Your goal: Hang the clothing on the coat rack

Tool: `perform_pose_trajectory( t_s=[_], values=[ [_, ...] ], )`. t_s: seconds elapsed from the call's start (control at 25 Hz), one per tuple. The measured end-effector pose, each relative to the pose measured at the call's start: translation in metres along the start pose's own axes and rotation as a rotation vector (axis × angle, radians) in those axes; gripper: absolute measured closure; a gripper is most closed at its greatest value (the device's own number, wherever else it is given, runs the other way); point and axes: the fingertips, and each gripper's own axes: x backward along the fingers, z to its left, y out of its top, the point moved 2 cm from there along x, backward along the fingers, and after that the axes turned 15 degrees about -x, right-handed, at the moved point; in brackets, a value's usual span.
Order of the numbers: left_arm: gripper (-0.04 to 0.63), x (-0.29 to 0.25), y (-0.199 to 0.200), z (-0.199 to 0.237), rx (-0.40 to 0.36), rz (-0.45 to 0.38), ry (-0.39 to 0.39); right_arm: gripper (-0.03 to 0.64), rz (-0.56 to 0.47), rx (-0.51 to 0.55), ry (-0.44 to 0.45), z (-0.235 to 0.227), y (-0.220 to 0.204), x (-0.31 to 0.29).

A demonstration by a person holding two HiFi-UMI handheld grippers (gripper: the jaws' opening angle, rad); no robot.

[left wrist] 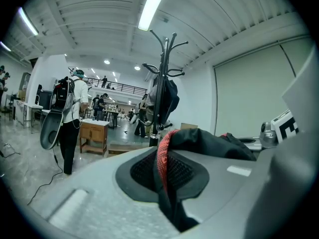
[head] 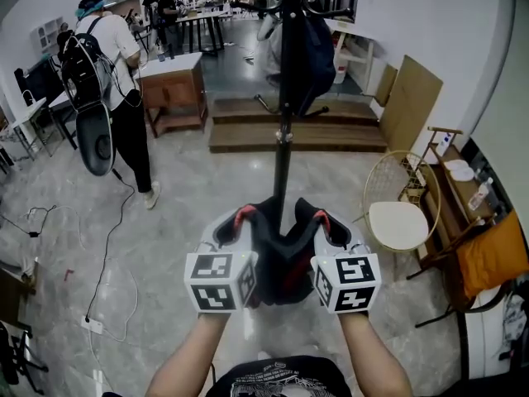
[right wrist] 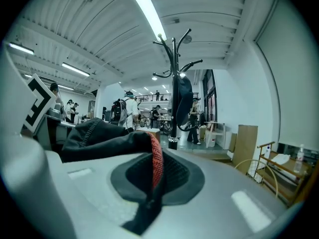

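Observation:
A dark garment (head: 283,255) with a red edge hangs stretched between my two grippers, low in the head view. My left gripper (head: 240,220) is shut on its left edge; the red trim (left wrist: 162,156) runs down between the jaws. My right gripper (head: 324,222) is shut on its right edge, where the same red trim (right wrist: 156,161) shows. The black coat rack (head: 283,139) stands straight ahead, just beyond the garment. A dark bag or garment (head: 307,52) hangs on its upper hooks (right wrist: 174,46).
A person with a backpack (head: 111,81) stands to the left. A round-seat chair (head: 401,222) and a wooden shelf (head: 459,197) stand on the right. Low wooden platforms (head: 297,135) lie behind the rack, and cables (head: 107,263) trail across the floor at left.

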Motion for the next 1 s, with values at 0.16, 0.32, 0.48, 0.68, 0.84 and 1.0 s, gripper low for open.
perform_pose_trajectory(
  t_s=[0.16, 0.32, 0.48, 0.68, 0.84, 1.0],
  values=[
    [0.572, -0.009, 0.006, 0.007, -0.009, -0.005, 0.005, 0.600, -0.011, -0.006, -0.013, -0.009, 0.008, -0.007],
    [0.572, -0.019, 0.004, 0.012, -0.008, -0.001, 0.023, 0.599, -0.013, -0.001, -0.010, -0.018, 0.010, -0.015],
    [0.572, -0.034, 0.007, 0.024, -0.014, -0.002, 0.041, 0.599, -0.022, 0.000, -0.009, -0.027, 0.017, -0.029],
    [0.572, -0.054, 0.011, 0.027, -0.016, 0.004, 0.060, 0.599, -0.022, -0.006, -0.007, -0.047, 0.024, -0.046],
    [0.572, -0.071, 0.016, 0.031, -0.018, 0.003, 0.073, 0.600, -0.025, -0.003, 0.005, -0.056, 0.031, -0.061],
    [0.572, -0.084, 0.018, 0.043, -0.015, 0.007, 0.091, 0.599, -0.025, -0.005, 0.016, -0.059, 0.037, -0.080]
  ],
)
